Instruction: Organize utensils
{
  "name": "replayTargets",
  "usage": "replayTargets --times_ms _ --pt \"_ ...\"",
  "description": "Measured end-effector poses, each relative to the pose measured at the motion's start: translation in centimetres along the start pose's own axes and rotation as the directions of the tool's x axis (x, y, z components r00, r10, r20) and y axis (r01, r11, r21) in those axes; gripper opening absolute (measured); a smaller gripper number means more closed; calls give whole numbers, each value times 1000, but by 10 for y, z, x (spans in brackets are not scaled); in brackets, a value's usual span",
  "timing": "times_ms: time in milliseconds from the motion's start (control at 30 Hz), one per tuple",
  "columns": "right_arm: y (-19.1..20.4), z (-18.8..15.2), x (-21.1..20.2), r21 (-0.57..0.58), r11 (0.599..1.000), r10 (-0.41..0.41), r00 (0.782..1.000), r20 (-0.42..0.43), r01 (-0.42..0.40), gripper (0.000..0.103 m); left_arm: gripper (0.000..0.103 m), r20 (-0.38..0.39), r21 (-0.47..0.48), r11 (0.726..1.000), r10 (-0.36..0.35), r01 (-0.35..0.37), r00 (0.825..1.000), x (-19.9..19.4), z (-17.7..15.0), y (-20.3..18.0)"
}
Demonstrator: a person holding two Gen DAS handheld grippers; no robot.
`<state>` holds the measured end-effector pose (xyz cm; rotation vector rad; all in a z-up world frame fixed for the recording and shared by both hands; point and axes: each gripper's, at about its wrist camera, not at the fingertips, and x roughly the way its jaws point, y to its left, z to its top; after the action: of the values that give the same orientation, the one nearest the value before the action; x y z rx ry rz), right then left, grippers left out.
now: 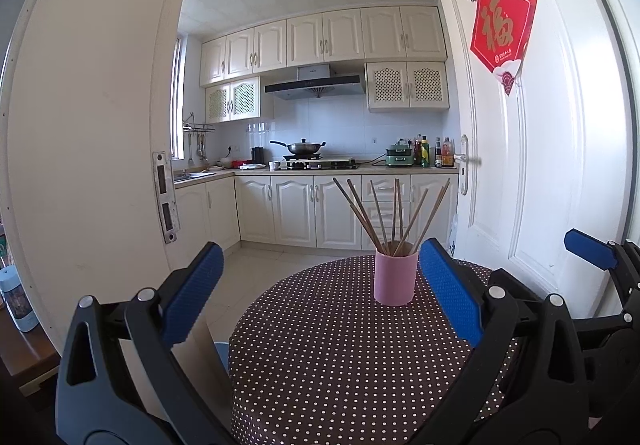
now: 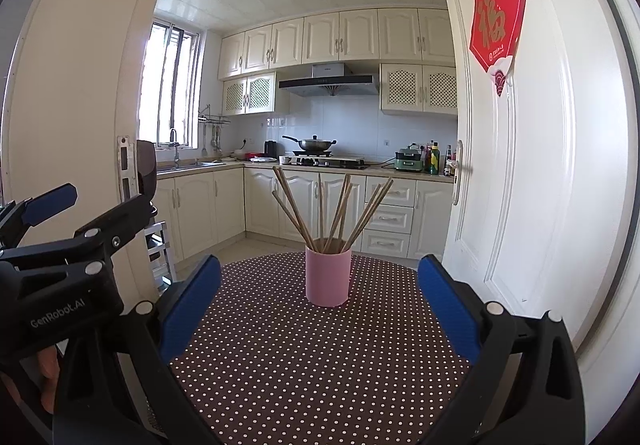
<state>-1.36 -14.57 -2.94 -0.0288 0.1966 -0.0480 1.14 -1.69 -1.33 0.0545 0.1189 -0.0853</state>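
Observation:
A pink cup stands upright near the far edge of a round table covered in a brown polka-dot cloth. Several wooden chopsticks fan out of the cup. My left gripper is open and empty, hovering over the table with the cup just inside its right finger. My right gripper is also open and empty, and the cup sits centred beyond its fingers. A blue pad of the right gripper shows at the right edge of the left wrist view.
An open white door with a red paper sign stands right of the table. A doorframe is on the left, with a kitchen beyond. A bottle sits on a wooden surface at far left. A hand holds the left gripper.

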Motion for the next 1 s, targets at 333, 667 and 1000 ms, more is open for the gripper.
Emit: replayTargets --times_ms 333,667,1000 --pt "-5 1 17 6 1000 1 1000 -9 -1 95 97 -10 13 1000 3 -3 1000 17 3 -3" --pt "-11 -1 31 4 1000 -16 1000 -26 16 95 97 -26 21 1000 5 -4 1000 31 2 -4" --pt "-17 -6 53 -2 999 -39 997 -60 39 95 97 -74 7 1000 7 -7 997 55 0 0"
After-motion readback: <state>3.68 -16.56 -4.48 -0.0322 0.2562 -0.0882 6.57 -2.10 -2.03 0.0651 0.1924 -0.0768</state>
